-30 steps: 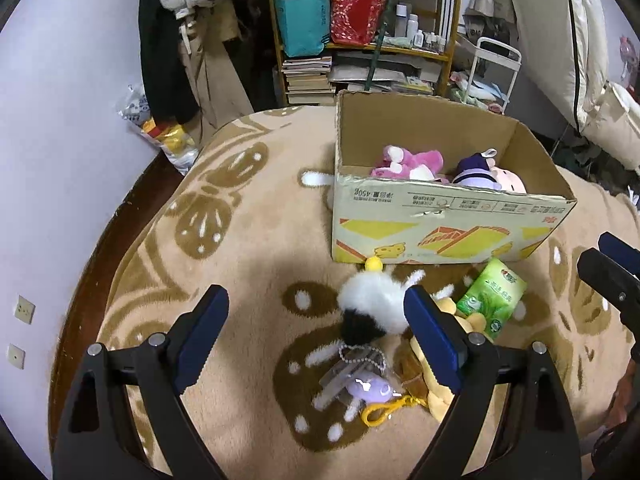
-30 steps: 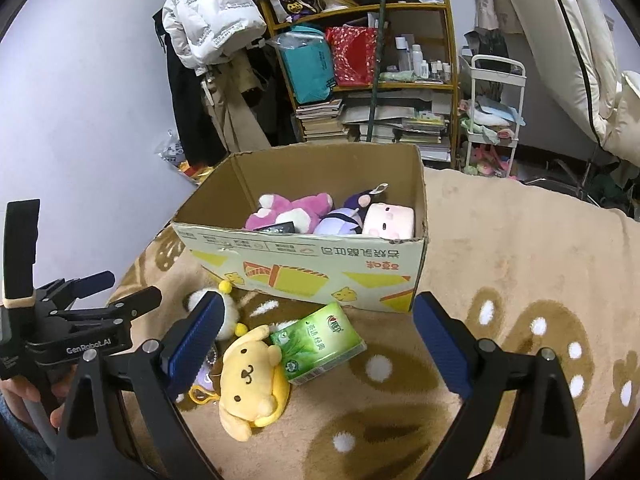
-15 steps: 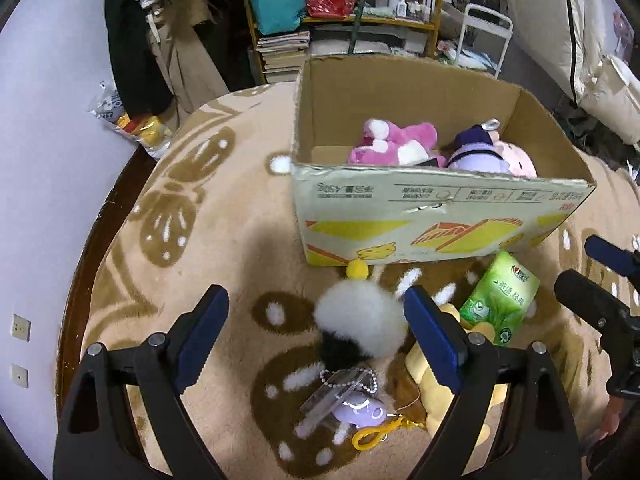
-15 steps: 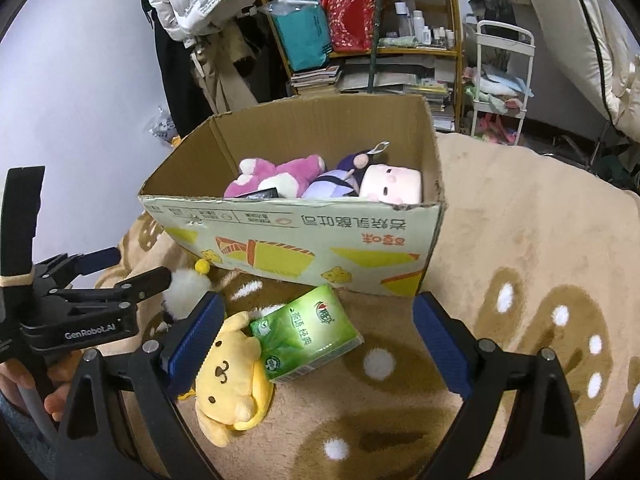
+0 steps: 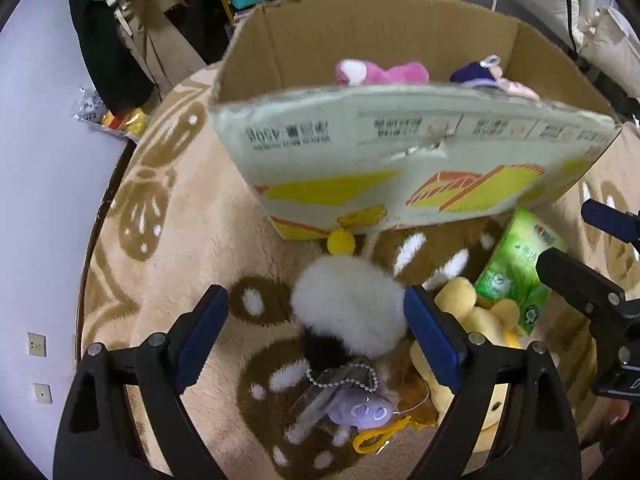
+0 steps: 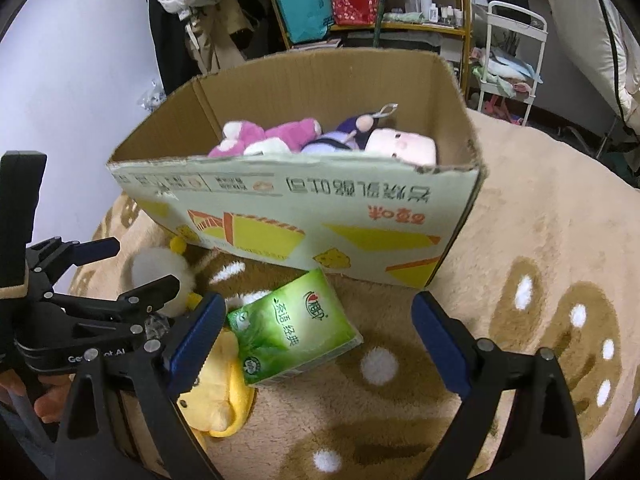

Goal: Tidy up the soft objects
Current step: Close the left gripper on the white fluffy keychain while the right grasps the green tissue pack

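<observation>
Both grippers have dropped closer to the rug since a second ago, and the cardboard box (image 5: 400, 160) now fills the upper half of each view. The left gripper (image 5: 316, 332), fingers wide apart and clamped on nothing, straddles a white fluffy toy (image 5: 348, 308) at centre frame, its right pad just beside the fur, apparently lining up a grab. The right gripper (image 6: 316, 344), also spread and empty, hovers over a green tissue pack (image 6: 292, 328) that lies against a yellow plush dog (image 6: 216, 392) at lower left. A purple keychain toy (image 5: 360, 410) sits below the white one. Pink and purple plush toys (image 6: 280, 136) already lie in the box, evidently the collecting place. The box carries upside-down Chinese printing and "450g"; the tissue pack bears Chinese characters; the left gripper's body reads partly "Ge...ot.AI".
</observation>
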`<state>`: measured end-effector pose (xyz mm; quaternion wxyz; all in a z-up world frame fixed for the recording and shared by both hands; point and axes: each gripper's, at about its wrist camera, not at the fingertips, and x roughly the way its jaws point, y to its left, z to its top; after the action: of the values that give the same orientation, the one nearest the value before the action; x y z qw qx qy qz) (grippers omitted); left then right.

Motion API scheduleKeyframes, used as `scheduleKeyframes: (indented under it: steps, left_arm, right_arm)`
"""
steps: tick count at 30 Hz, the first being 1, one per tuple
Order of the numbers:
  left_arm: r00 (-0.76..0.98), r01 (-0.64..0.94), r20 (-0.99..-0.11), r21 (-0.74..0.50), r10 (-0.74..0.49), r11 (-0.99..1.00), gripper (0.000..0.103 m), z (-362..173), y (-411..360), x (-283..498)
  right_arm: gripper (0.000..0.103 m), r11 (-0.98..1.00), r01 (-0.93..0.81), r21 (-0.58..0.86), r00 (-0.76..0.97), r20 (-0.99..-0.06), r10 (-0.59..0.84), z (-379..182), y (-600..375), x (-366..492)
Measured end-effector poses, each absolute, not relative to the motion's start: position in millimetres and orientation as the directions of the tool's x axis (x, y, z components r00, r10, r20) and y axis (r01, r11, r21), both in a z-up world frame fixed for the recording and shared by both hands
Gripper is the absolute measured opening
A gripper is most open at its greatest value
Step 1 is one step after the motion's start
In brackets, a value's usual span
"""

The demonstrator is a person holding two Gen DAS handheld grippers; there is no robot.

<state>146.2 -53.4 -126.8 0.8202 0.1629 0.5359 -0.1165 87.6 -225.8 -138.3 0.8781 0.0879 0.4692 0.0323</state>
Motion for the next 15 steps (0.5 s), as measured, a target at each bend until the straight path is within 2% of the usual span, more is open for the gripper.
scheduleKeyframes:
  steps: [2,4,15]
  left_arm:
    - [0.388,0.365,-0.922,0.147,-0.007,0.919,0.088,-130.2,-53.4,147.4]
    - [0.386,0.363,-0.923,0.15,-0.001,0.92,0.088,-131.6,-52.8,148.4]
    - [0.338,0.348,-0.941,0.124,-0.001,0.929,0.088,-141.7,-42.3,154.2]
  right_arm:
    - [0.097,0.983,0.028,0.184,0.548,-0.825,0.139,-144.0,-225.0,90.2]
    - [0.09,0.983,0.032,0.178,0.533,-0.835,0.134,-149.0,-223.9,93.4]
    - [0.09,0.985,-0.001,0.173,0.496,-0.855,0.151,-163.6,-213.9,97.1]
